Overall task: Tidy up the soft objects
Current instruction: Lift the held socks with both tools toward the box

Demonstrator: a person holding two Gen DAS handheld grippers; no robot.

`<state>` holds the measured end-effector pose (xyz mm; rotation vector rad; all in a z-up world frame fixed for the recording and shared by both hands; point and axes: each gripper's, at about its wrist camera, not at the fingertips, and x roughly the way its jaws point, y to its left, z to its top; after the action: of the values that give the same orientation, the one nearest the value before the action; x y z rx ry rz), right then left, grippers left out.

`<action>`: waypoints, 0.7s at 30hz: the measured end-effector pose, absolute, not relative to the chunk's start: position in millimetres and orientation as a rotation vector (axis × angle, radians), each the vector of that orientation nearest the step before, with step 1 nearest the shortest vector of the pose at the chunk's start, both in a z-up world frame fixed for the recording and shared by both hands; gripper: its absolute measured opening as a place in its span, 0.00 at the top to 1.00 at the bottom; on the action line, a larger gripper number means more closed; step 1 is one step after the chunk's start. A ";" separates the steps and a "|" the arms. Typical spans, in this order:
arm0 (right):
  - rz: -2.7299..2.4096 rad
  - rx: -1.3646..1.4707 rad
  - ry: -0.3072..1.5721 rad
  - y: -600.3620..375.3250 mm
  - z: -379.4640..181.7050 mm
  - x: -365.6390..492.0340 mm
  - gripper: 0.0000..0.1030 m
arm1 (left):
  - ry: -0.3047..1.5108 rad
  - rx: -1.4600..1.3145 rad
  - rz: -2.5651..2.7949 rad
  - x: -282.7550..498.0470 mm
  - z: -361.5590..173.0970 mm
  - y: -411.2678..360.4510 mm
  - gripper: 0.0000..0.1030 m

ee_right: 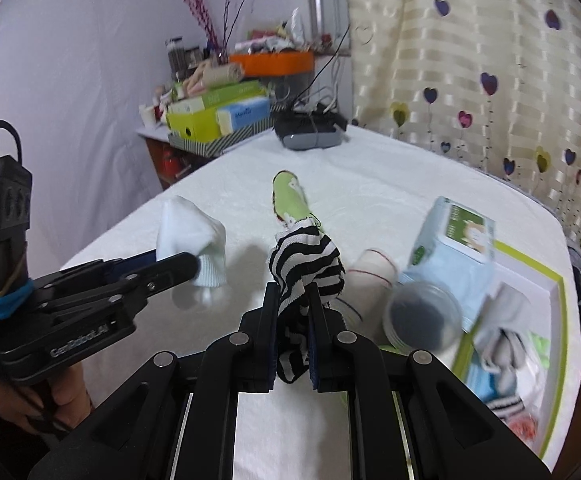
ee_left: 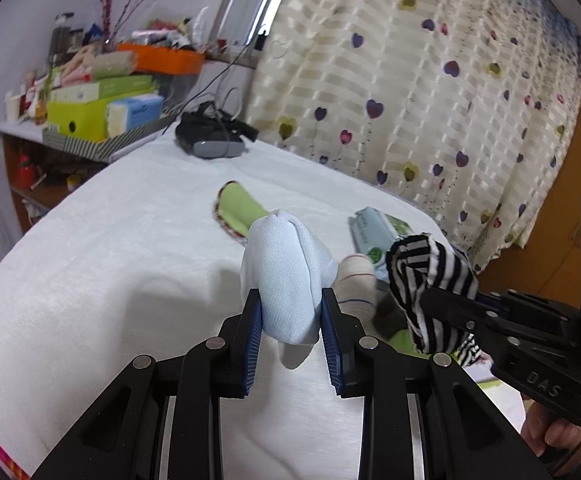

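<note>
My left gripper (ee_left: 290, 312) is shut on a pale blue-white sock (ee_left: 288, 264) and holds it above the white-covered table (ee_left: 110, 260). My right gripper (ee_right: 294, 304) is shut on a black-and-white striped sock (ee_right: 306, 264), also lifted off the table. Each view shows the other tool: the right gripper (ee_left: 430, 300) with the striped sock (ee_left: 426, 276) at the right, the left gripper (ee_right: 194, 266) with the pale sock (ee_right: 190, 232) at the left. A green sock (ee_left: 238, 208) (ee_right: 290, 196) lies flat mid-table. A white sock with red stripes (ee_right: 372, 268) lies rolled beside it.
A wipes pack (ee_right: 454, 240) and a clear round lid (ee_right: 422, 316) sit at the right by a green-rimmed tray (ee_right: 530, 264) holding several soft items. A dark headset (ee_right: 310, 132) lies at the far edge, boxes (ee_left: 90, 116) on a shelf behind, a heart-print curtain (ee_left: 430, 100) to the right.
</note>
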<state>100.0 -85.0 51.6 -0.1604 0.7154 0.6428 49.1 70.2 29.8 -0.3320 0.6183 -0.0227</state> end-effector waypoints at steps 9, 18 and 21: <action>0.626 -0.095 0.650 -126.2 66.4 70.5 0.88 | 0.592 -0.291 -0.074 36.7 46.1 35.1 0.75; 0.595 -0.059 0.617 -157.5 69.4 56.6 0.88 | 0.579 -0.262 -0.134 32.6 55.6 5.7 0.75; 0.578 -0.043 0.610 -168.5 70.7 55.5 0.88 | 0.580 -0.255 -0.149 33.8 57.1 -1.9 0.75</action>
<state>55.5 -168.5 70.7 -0.0432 0.6098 0.5780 33.8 -1.9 57.1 -0.2547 0.5802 -0.1494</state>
